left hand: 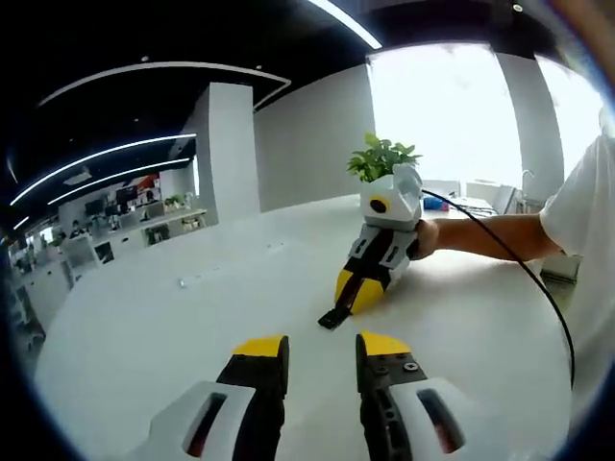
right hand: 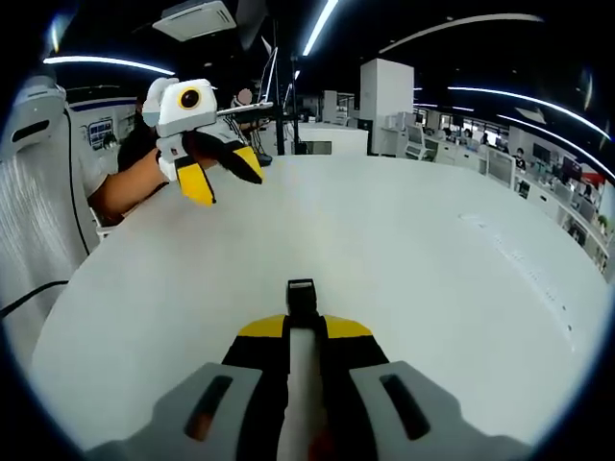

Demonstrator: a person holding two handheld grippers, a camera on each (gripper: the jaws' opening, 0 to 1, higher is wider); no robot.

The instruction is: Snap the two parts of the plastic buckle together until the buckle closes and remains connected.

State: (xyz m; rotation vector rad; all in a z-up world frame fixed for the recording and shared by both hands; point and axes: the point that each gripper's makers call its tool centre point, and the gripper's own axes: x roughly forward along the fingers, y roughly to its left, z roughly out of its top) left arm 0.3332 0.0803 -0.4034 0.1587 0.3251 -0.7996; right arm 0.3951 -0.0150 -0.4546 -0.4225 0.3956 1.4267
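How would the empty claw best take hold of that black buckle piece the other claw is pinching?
Probably by the free end of the black buckle piece, which juts out past the yellow tips of the right claw. The open left claw should come head-on from the front, closing across its narrow width: the rest is buried between the jaws.
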